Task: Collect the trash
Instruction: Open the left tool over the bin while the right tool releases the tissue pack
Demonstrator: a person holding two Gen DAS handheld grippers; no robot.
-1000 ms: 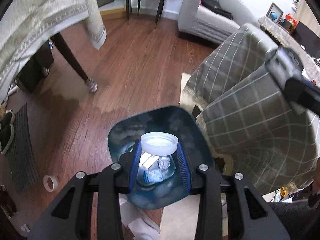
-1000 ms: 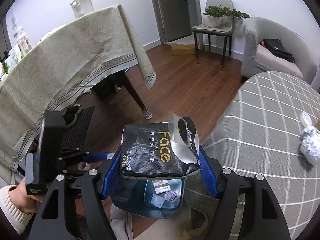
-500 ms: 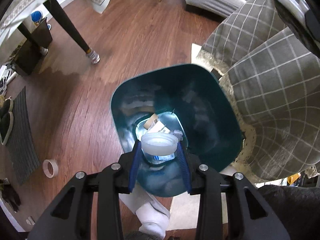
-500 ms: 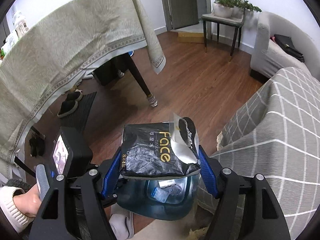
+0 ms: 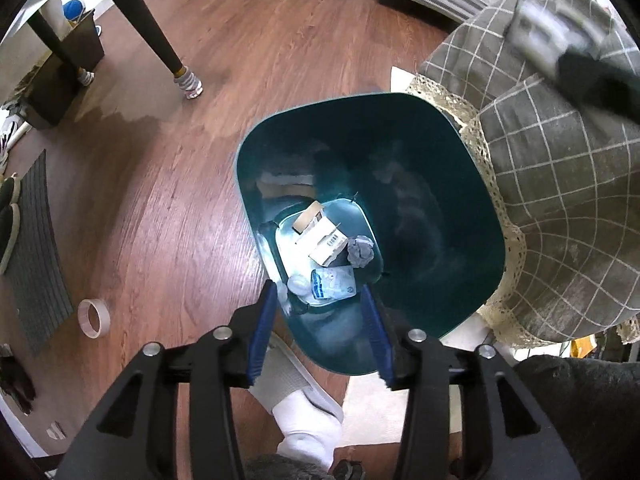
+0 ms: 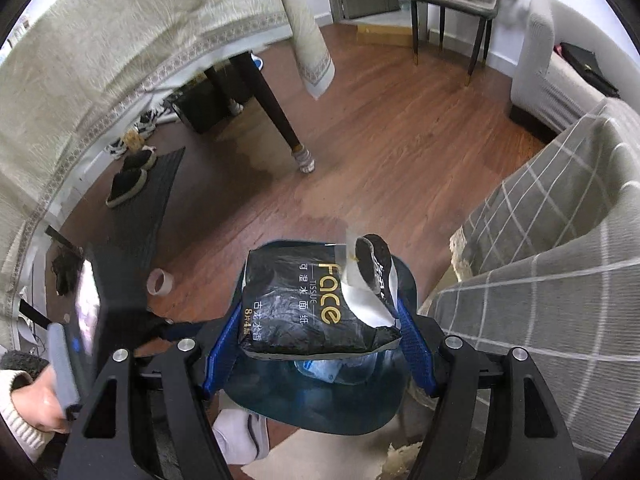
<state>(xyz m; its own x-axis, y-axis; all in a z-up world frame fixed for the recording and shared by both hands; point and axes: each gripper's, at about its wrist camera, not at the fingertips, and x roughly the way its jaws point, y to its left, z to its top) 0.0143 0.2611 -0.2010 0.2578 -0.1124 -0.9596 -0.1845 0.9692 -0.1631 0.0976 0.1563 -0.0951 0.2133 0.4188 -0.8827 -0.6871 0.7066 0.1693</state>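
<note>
The right gripper [image 6: 320,330] is clamped on a black tissue pack [image 6: 310,308], whose long axis lies across from pad to pad, just above the teal bin [image 6: 320,408]. The left gripper [image 5: 318,328] has just been opening and now holds nothing between its jaws. The white cup it held half a second ago now lies low in the bin [image 5: 440,200], beside a small carton [image 5: 324,240] and a crumpled wrapper [image 5: 360,252].

Teal bin [image 5: 440,184]; black tissue pack [image 6: 308,304] with gold lettering; grey cloth [image 5: 560,200] checked white; reddish-brown wood floor [image 5: 160,200]; blue-padded tools.
</note>
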